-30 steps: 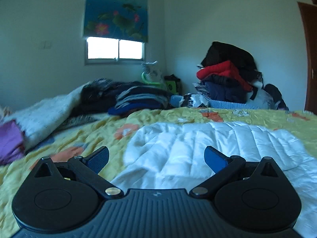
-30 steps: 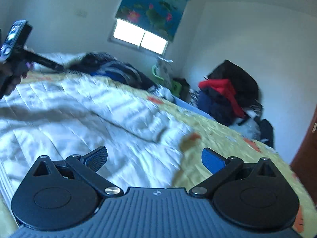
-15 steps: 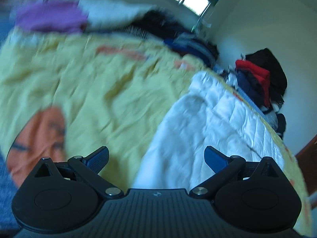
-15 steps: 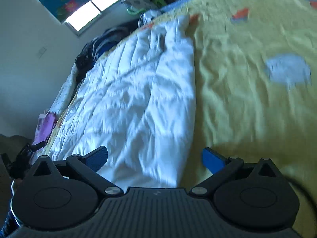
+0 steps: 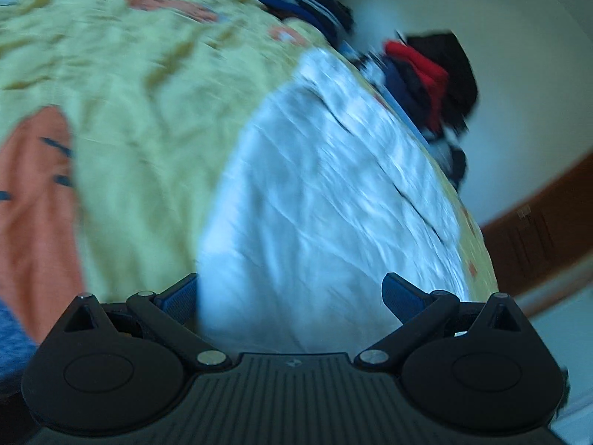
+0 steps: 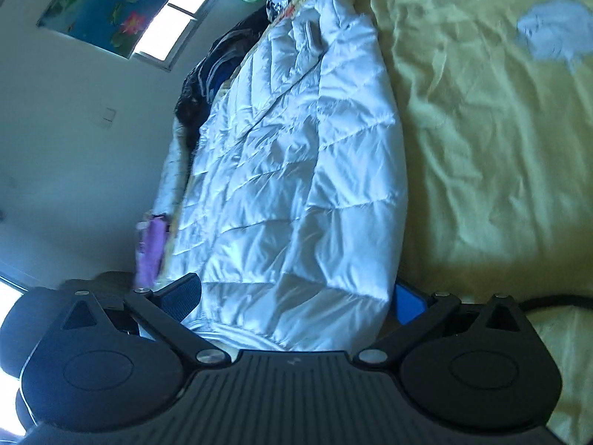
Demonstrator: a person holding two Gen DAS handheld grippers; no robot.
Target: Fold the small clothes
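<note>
A white quilted puffer jacket (image 5: pixel 326 193) lies spread flat on a yellow patterned bed cover (image 5: pixel 129 92). My left gripper (image 5: pixel 289 294) is open, low over the jacket's near edge, which lies between its blue pads. In the right wrist view the same jacket (image 6: pixel 296 185) stretches away from me. My right gripper (image 6: pixel 296 294) is open, with the jacket's near hem between its fingers. Neither gripper holds anything. The left view is blurred.
A pile of red, black and dark blue clothes (image 5: pixel 430 78) stands against the far wall. More dark clothes (image 6: pixel 207 78) lie under the window (image 6: pixel 178 15). A purple garment (image 6: pixel 150 248) lies at the bed's left edge. A brown door (image 5: pixel 537 230) is at the right.
Both grippers have tilted down from looking across the room and dropped close to the jacket's near edge. Both stay open.
</note>
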